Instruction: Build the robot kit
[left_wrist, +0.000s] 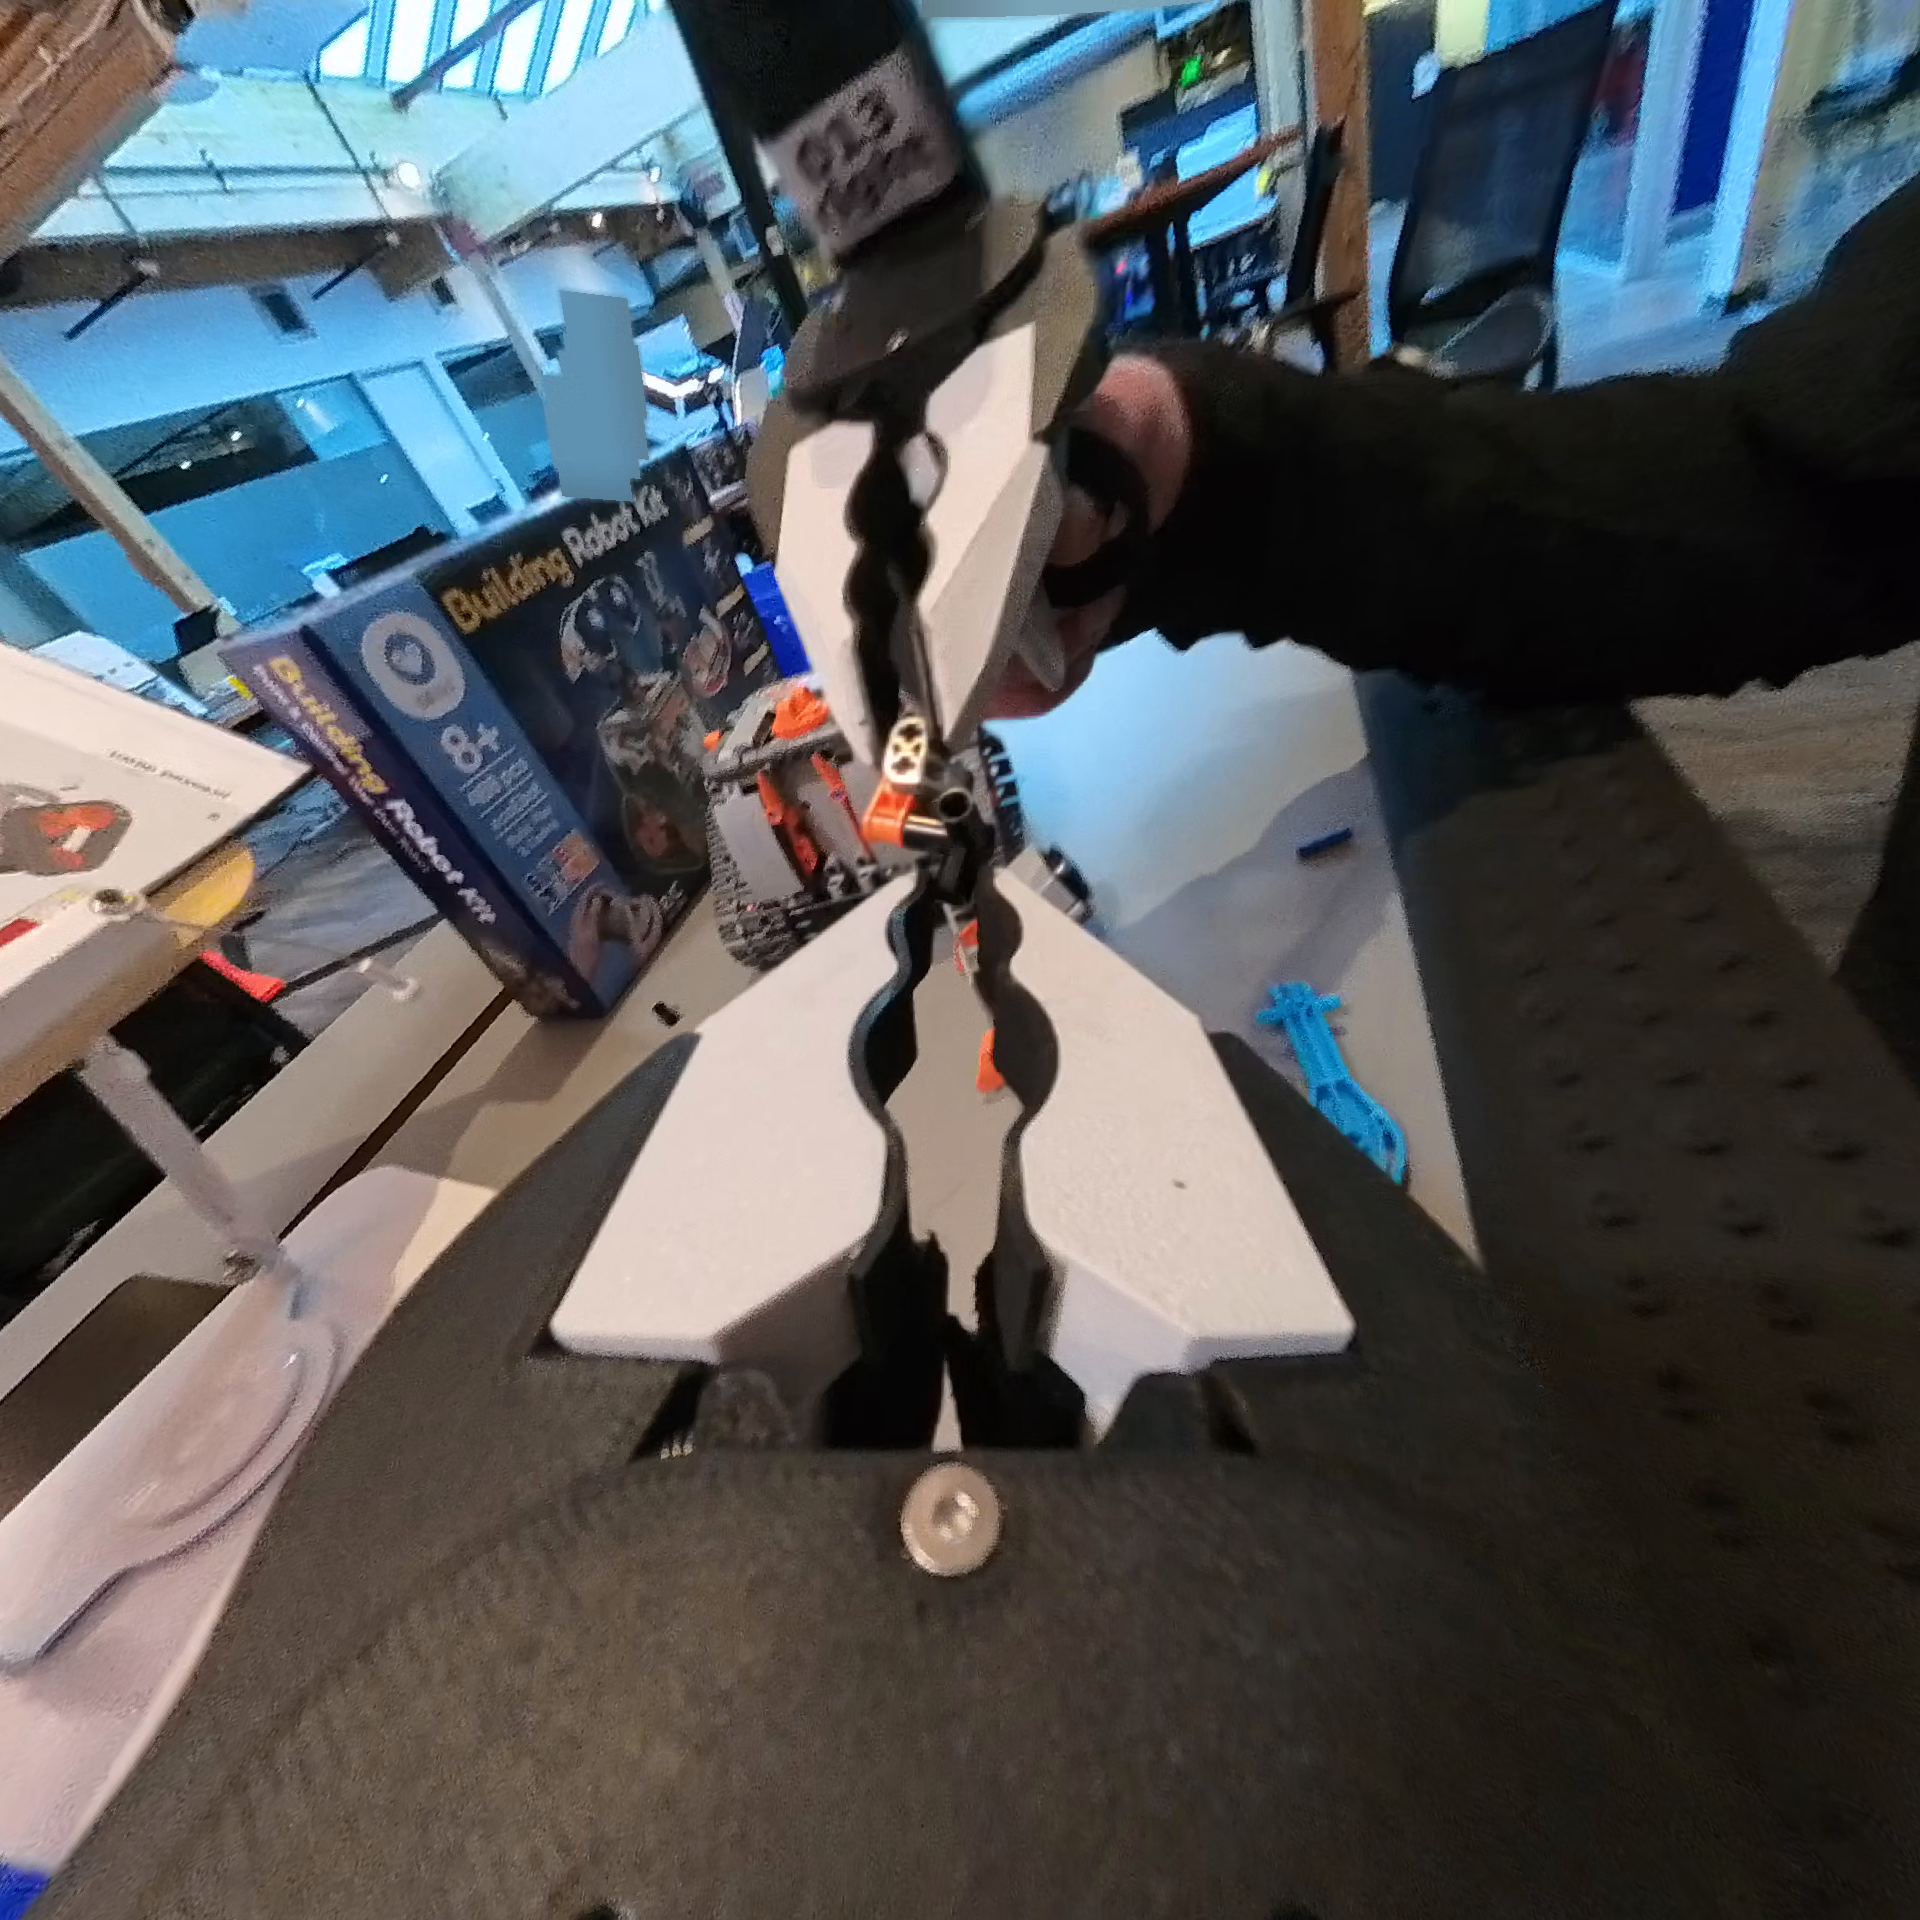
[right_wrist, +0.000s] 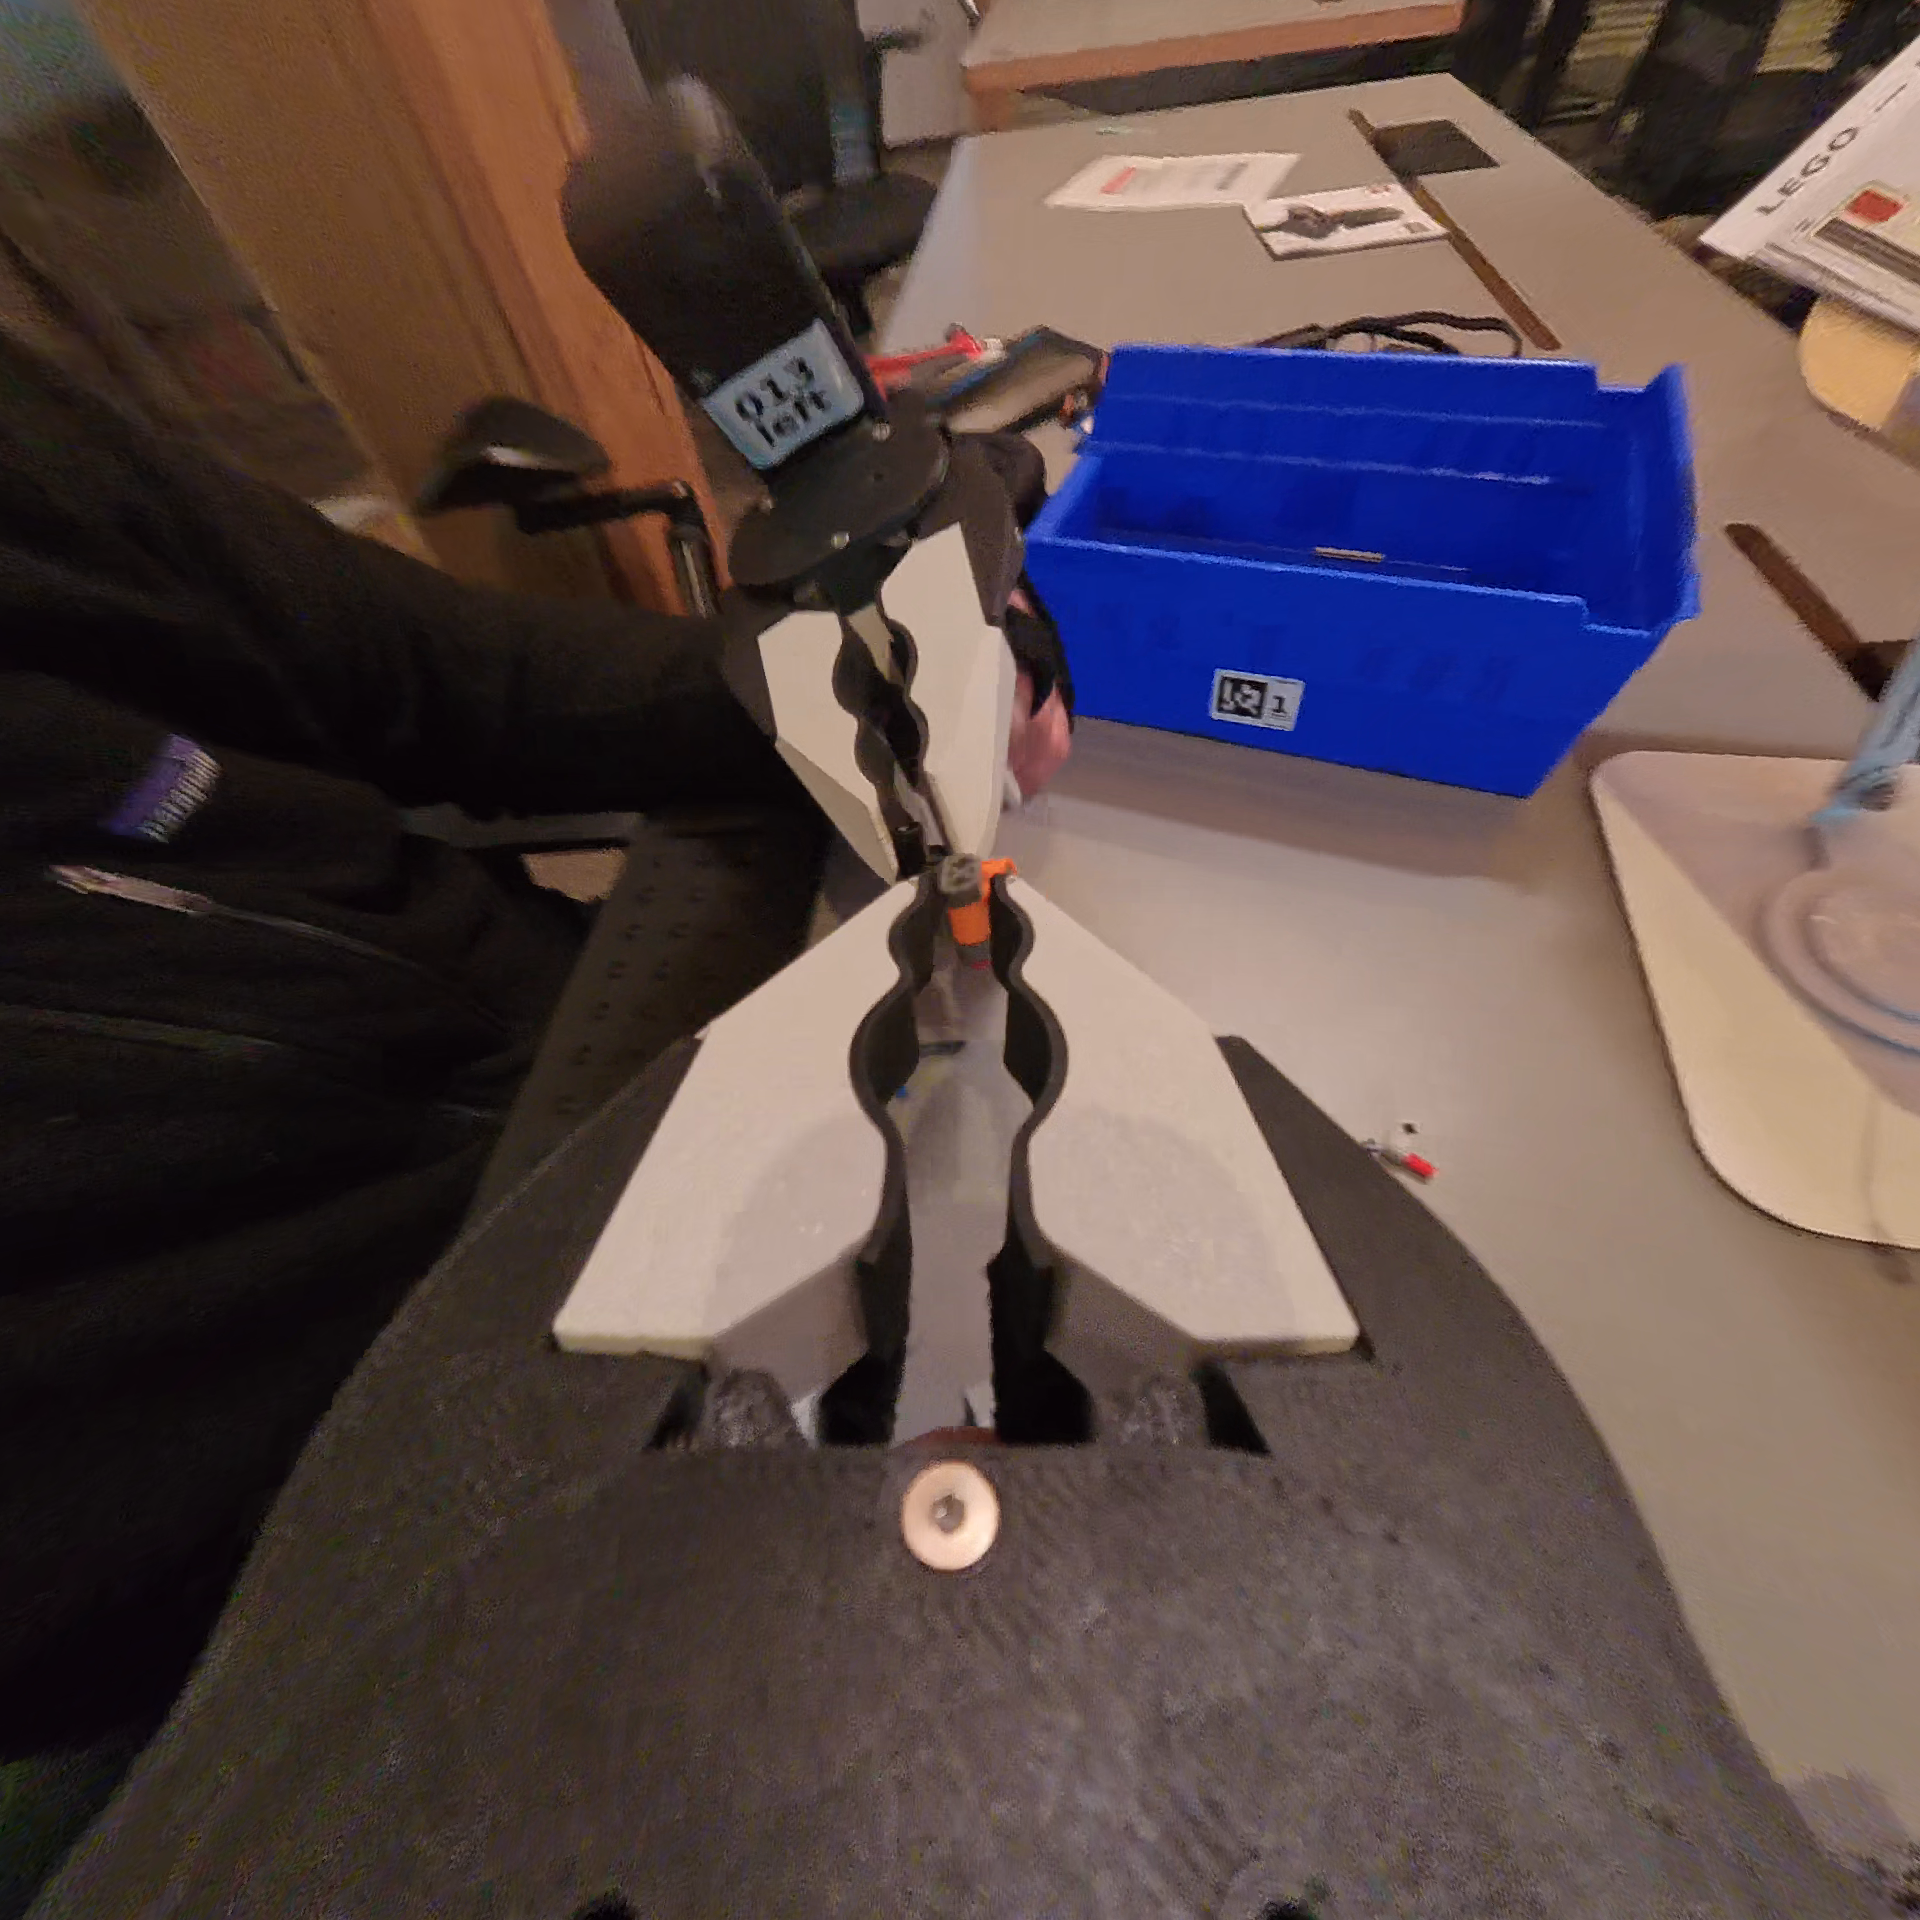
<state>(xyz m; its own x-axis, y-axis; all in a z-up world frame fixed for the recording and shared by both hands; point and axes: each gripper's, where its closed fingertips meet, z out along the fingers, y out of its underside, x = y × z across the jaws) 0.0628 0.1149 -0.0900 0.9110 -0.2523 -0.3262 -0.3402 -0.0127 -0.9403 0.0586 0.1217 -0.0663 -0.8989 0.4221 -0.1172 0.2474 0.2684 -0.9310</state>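
My left gripper (left_wrist: 951, 883) and right gripper (right_wrist: 951, 894) meet tip to tip above the grey table (right_wrist: 1299, 987), both pinched nearly closed on one small brick assembly (left_wrist: 925, 800) of orange, black and tan pieces. In the left view the right gripper (left_wrist: 914, 717) comes down from 12 o'clock and bites the tan piece at the top; my own tips clamp the black part below it. In the right view the left gripper (right_wrist: 925, 842) enters from 11 o'clock and the orange piece (right_wrist: 977, 904) sits between my tips.

I judge the assembly light, stiff and slick, with pin joints that could pop apart if twisted. Hold is best on the flat beam faces, close to the joint.

Behind it, at 10 o'clock in the left view, stands a tracked model (left_wrist: 790, 831) beside a dark blue box (left_wrist: 499, 769). A light blue tool (left_wrist: 1335, 1081) lies at 3 o'clock. In the right view a blue bin (right_wrist: 1351, 623) sits at 1 o'clock.
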